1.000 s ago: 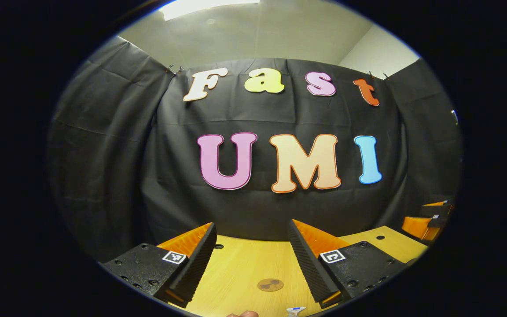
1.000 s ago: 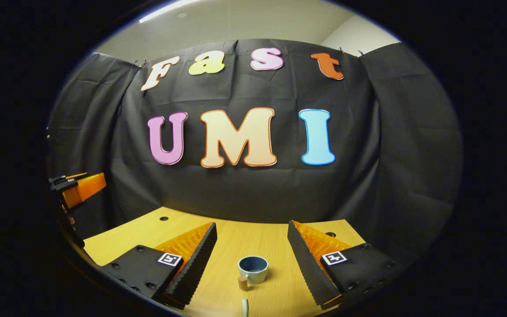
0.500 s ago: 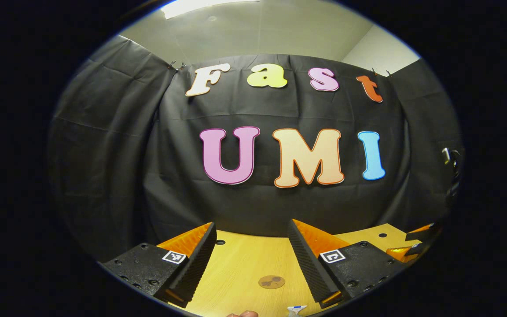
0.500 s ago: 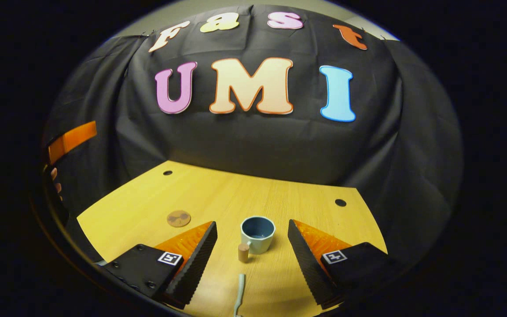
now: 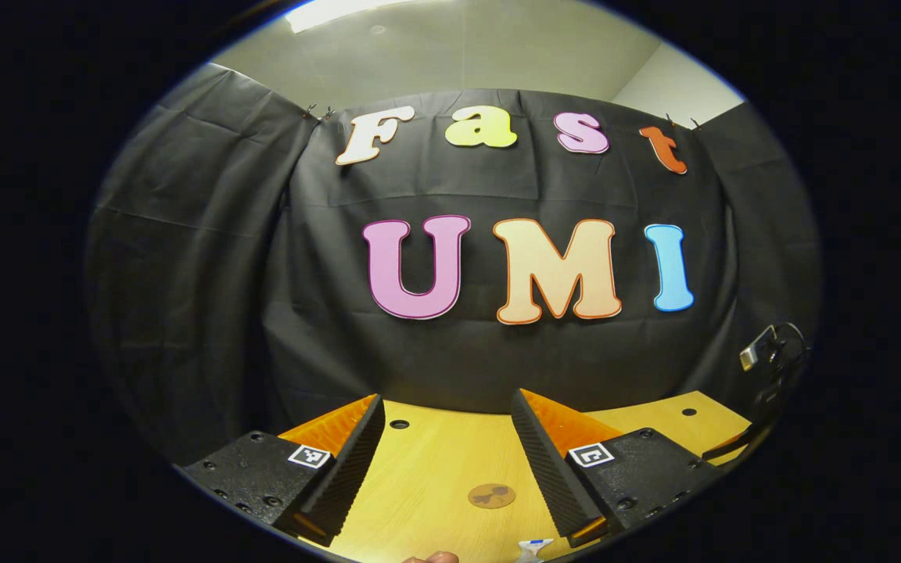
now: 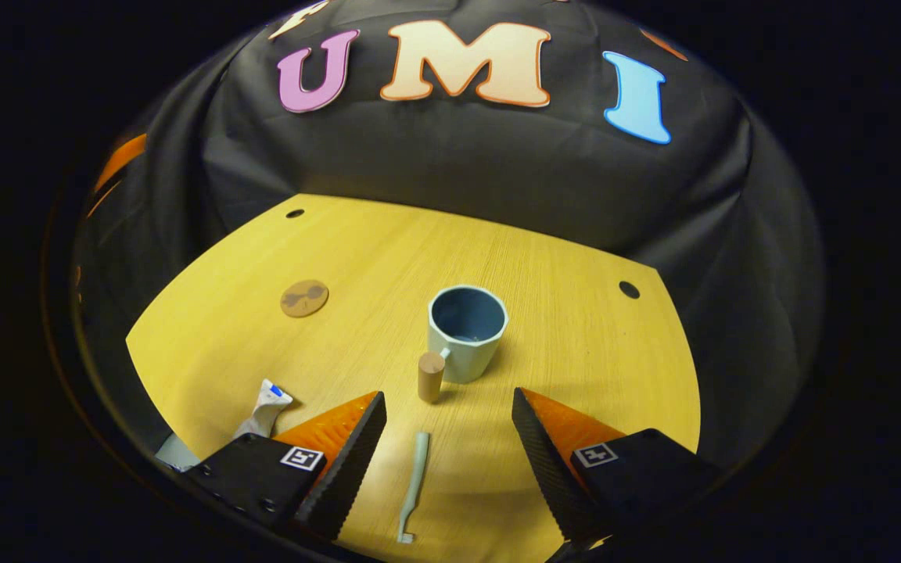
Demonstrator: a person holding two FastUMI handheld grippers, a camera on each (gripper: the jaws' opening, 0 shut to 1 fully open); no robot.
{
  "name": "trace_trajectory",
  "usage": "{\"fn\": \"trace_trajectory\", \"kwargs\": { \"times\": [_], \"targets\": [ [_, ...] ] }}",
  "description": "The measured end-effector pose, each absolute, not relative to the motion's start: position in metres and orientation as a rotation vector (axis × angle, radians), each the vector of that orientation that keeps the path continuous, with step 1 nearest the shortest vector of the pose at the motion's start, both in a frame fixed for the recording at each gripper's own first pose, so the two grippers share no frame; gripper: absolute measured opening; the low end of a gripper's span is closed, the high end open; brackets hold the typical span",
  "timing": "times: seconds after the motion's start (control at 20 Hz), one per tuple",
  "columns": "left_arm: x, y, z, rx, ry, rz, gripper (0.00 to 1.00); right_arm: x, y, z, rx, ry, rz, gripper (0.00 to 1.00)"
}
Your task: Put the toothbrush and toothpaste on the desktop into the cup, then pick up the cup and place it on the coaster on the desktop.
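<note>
Left gripper view: my left gripper (image 5: 446,461) is level, looking at the booth's cloth wall, fingers spread wide with nothing between them. Below the gap I see the wooden desktop (image 5: 427,469) and the round brown coaster (image 5: 491,495), lying flat, closer to the right finger. At the bottom edge the capped end of the toothpaste tube (image 5: 533,546) just pokes in, too cropped to give its axis. A fingertip (image 5: 433,557) of a hand shows at the very bottom. Far right, part of the other gripper's rig (image 5: 763,367), dark, detail unclear.

Right gripper view: my right gripper (image 6: 448,461) is tipped down over the desktop (image 6: 560,258), fingers spread, gripping nothing. The toothbrush (image 6: 414,486) lies flat on the wood in the gap, nearer the left finger; long axis runs roughly along the fingers, head end toward me, handle end toward the cup. Beyond it the cup (image 6: 466,332) stands upright, mouth open, with its wooden handle (image 6: 430,376) on the side facing me. Toothpaste tube (image 6: 264,407) lies left of the left finger, crumpled, cap end pointing away from me and slightly right. Coaster (image 6: 304,298) sits farther back on the left, well apart from the cup.

This view gives me cup, toothbrush and the full tube; the left gripper view gives a closer look at the coaster.
</note>
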State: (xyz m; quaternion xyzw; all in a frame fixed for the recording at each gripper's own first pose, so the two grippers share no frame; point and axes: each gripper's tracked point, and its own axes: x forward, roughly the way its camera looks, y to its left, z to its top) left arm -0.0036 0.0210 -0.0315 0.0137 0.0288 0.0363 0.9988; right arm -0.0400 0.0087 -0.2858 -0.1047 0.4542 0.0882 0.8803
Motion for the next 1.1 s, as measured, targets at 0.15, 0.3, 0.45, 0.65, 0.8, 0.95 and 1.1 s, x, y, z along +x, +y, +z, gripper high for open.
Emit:
{"fn": "trace_trajectory", "kwargs": {
  "times": [0.15, 0.3, 0.45, 0.65, 0.8, 0.95, 1.1],
  "targets": [
    [-0.002, 0.018, -0.033, 0.032, 0.062, 0.066, 0.94, -0.056, 0.005, -0.316, -0.24, 1.065, 0.19, 1.0],
    [-0.001, 0.015, -0.034, 0.043, 0.065, 0.058, 0.94, -0.066, 0.002, -0.34, -0.254, 1.149, 0.182, 1.0],
    [-0.001, 0.012, -0.039, 0.051, 0.077, 0.049, 0.94, -0.077, 0.0, -0.36, -0.277, 1.223, 0.176, 1.0],
    [-0.001, 0.012, -0.048, 0.048, 0.099, 0.043, 0.94, -0.093, 0.0, -0.378, -0.312, 1.327, 0.197, 1.0],
    [-0.001, 0.012, -0.057, 0.047, 0.119, 0.039, 0.94, -0.1, 0.003, -0.384, -0.319, 1.385, 0.211, 1.0],
    [-0.002, 0.013, -0.067, 0.049, 0.14, 0.034, 0.94, -0.105, 0.003, -0.389, -0.343, 1.412, 0.219, 0.96],
    [-0.003, 0.012, -0.081, 0.051, 0.161, 0.027, 0.94, -0.109, 0.01, -0.392, -0.312, 1.443, 0.237, 0.86]
  ]
}}
